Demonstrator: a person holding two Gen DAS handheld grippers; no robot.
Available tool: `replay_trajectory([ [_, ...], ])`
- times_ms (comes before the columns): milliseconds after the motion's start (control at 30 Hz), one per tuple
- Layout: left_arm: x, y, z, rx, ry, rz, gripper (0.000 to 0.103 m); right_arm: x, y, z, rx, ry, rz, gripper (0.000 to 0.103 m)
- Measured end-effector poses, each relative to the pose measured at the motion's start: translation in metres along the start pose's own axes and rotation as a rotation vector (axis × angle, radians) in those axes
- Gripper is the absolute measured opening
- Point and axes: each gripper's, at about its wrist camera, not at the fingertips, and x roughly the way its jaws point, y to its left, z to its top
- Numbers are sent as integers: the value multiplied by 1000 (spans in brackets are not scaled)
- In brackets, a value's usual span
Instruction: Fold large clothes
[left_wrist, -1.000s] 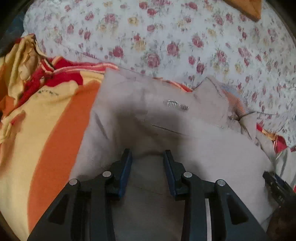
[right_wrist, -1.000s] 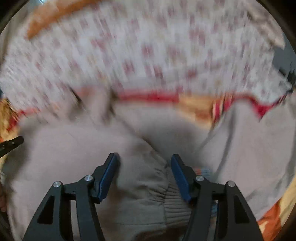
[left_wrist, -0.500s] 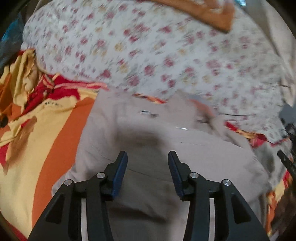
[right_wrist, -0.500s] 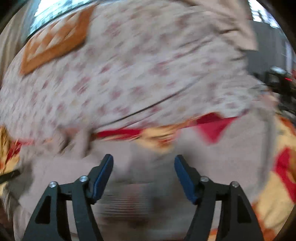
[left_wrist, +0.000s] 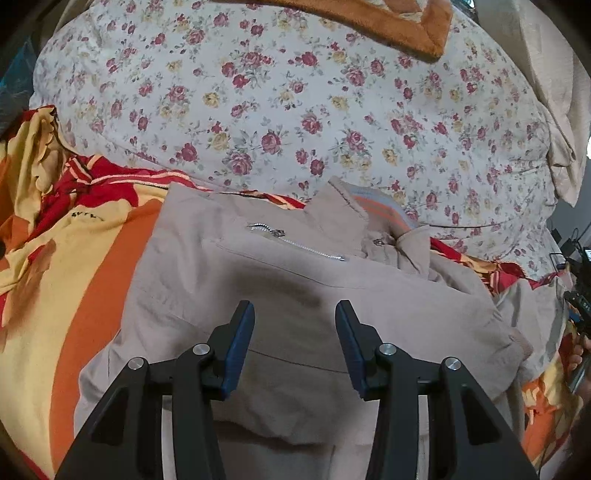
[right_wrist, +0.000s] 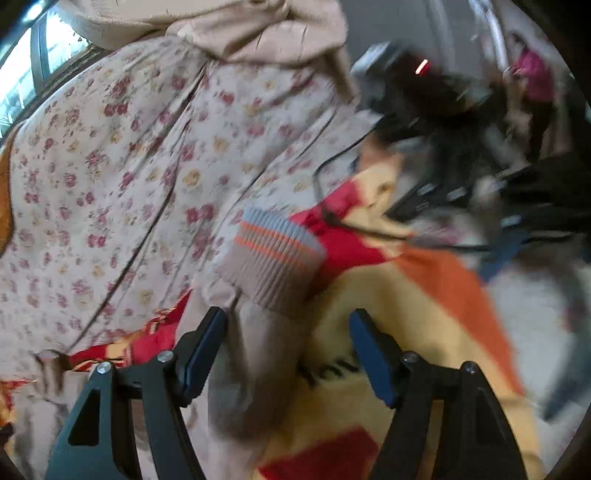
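A beige zip jacket (left_wrist: 280, 280) lies spread on an orange, yellow and red striped blanket (left_wrist: 74, 280). Its collar (left_wrist: 373, 210) with grey and orange ribbing points toward the far side, and a silver zipper (left_wrist: 299, 243) runs across the chest. My left gripper (left_wrist: 294, 325) is open and empty, hovering above the jacket's body. In the right wrist view, one beige sleeve (right_wrist: 258, 354) with a striped ribbed cuff (right_wrist: 273, 254) lies on the blanket (right_wrist: 436, 295). My right gripper (right_wrist: 288, 332) is open over that sleeve, the sleeve lying between the jaws.
A large floral quilt (left_wrist: 295, 103) is heaped behind the jacket, with an orange-brown cushion (left_wrist: 388, 26) on it. A beige cloth (right_wrist: 229, 29) lies on the quilt. Dark camera gear and cables (right_wrist: 461, 155) stand past the blanket's right edge.
The left gripper has lifted and drawn back from the jacket, jaws a little wider. The right gripper has swung right, from the jacket's body to the sleeve and cuff.
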Motion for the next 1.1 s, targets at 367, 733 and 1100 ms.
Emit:
replay_trajectory([
  [367,1,9,2,-29,-13,47,34,-19,36,-2,-183,-38,-38,18],
  [733,-41,40,0,-53,-68,97,34,-175,23,4,-14,-219,-73,18],
  [1100,-111,97,-5,-202,-251,184,34,-207,240,-53,-134,-248,310,18],
])
